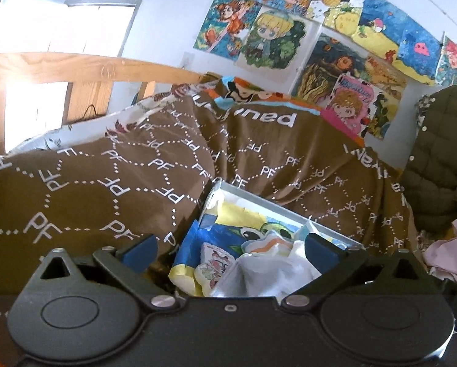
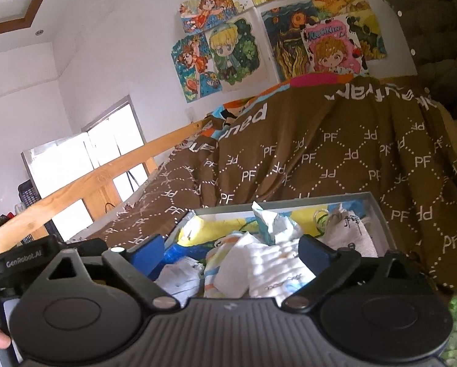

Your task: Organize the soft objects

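While both claws hover over the bed, each stands wide open with nothing between its blue pads. Seen from the left wrist camera, the wooden bed rail [image 1: 75, 67] runs across the far left, with a bright window [image 1: 60, 27] behind it. Right of the rail, the brown blanket [image 1: 106, 183] printed with white "PF" letters covers the bed and rises in folds toward the far wall. Near the middle, the open box [image 1: 259, 200] sits on the blanket with its pale rim tilted, and soft cloth items fill it: a white cloth [image 1: 268, 272] lies nearest, just in front of the left gripper [image 1: 230, 250], whose fingers straddle that near end of the box without touching anything. Cartoon posters [image 1: 335, 30] cover the far wall above, and at the far right hangs an olive quilted jacket [image 1: 439, 153], with a pink cloth [image 1: 451, 253] below it.

From the right wrist camera, the same rail [image 2: 90, 183] slants across the left. Further right, the right gripper [image 2: 231, 250] hangs over the box [image 2: 378, 214], its jaws spread apart and holding nothing. Between them lies a folded white towel [image 2: 268, 263], and toward the far right corner of the box rests a small grey drawstring pouch [image 2: 350, 232].
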Demonstrator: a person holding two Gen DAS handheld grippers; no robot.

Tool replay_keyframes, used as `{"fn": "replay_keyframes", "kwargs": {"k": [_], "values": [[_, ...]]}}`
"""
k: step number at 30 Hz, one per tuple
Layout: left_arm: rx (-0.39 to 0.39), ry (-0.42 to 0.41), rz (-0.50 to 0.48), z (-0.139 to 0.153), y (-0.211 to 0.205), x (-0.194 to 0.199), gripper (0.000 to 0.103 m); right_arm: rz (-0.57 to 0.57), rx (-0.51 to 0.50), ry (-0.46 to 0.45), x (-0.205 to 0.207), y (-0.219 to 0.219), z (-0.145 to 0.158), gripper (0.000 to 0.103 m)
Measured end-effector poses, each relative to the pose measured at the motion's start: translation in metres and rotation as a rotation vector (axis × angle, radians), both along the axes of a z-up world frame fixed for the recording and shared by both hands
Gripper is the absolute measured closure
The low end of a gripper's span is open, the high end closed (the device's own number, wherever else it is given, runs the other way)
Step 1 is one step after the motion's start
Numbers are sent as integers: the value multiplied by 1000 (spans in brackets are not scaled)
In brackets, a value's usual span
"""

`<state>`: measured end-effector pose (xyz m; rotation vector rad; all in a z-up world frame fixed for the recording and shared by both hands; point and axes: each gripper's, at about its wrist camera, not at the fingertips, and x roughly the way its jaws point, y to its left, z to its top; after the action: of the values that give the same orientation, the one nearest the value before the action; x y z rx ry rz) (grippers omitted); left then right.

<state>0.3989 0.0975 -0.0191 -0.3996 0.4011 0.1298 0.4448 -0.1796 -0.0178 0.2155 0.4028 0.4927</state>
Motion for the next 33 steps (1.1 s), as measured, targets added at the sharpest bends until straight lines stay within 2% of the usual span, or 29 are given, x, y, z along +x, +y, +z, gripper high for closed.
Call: {"fn": "replay_keyframes", "kwargs": {"k": [5, 12, 20, 33], "values": [[26, -37, -3, 13, -8, -25, 1, -15, -1, -25, -22, -7, 13, 0], [67, -80, -14, 34, -18, -56, 1, -29, -18, -83, -52, -11, 33, 0], [134, -117, -22, 49, -31, -88, 1, -49, -28, -121, -84, -16, 42, 0], [125, -132, -20, 46, -43, -131, 1, -98, -57, -135, -127, -31, 43, 0]]}}
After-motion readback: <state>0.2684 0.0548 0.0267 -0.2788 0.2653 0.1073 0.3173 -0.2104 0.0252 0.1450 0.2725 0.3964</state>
